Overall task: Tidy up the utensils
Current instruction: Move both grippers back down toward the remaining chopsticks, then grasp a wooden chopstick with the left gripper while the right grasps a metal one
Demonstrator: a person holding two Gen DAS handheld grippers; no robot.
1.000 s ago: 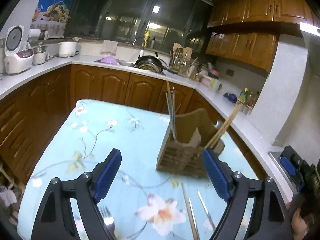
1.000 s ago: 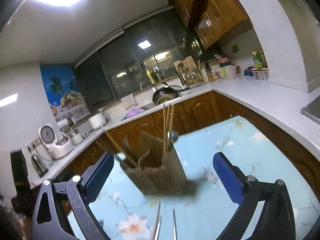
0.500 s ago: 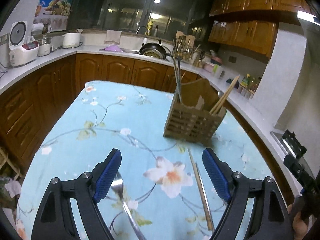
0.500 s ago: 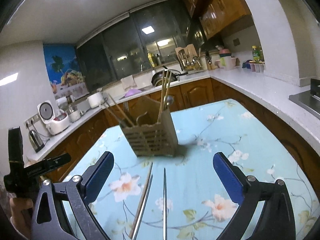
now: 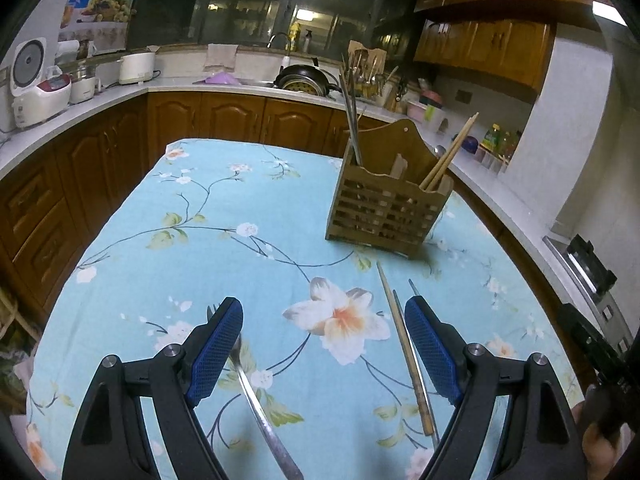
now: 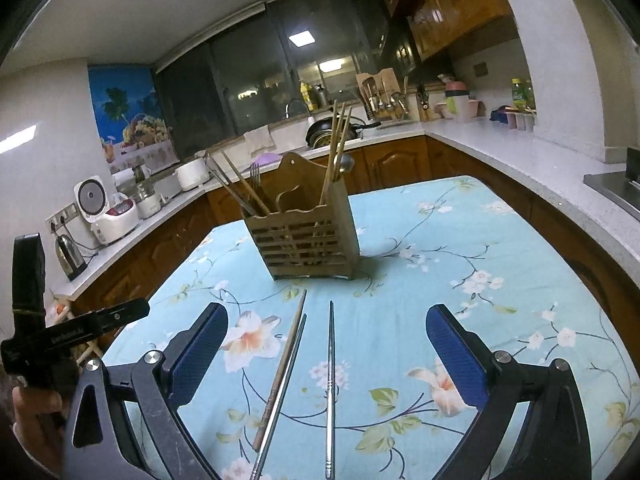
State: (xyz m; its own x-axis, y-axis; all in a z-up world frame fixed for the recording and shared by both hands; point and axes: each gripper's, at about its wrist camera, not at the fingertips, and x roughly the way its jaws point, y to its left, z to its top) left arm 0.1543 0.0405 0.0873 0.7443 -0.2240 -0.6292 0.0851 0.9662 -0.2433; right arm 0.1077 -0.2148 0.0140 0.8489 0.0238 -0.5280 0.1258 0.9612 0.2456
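Table w/ floral blue cloth carries everything. Rack, a slatted wooden holder, stands upright toward the far side, well apart from both grippers.

Progress, judged from the layout: partly done. Rack already holds several chopsticks + what looks like a fork and a spoon bowl at the back (right-wrist view). Left on the cloth:
- fork, lying flat, tines half hidden behind the L gripper's left pad, handle running toward the camera
- wood chopstick and a metal chopstick just beside it, nearly touching along their length
- single metal chopstick, a bit apart to the right of that pair

So approx 4 items to go, prob more than half the job in the rack already; can't tell if anything lies outside the views.

L gripper: jaws wide, nothing between the pads. Tilted down at the cloth, low over the near part of the table. Fork sits just inside its left pad, the wood chopstick just inside its right pad, so it's not lined up on either yet.

R gripper: jaws wide too, empty. Also pitched down toward the cloth, all 3 chopsticks lying in its gap, pointing lengthwise toward the rack. Single metal one is closest to centre; likely the next pick, imo.

A hand grips the L gripper's handle at the right-wrist view's left edge.
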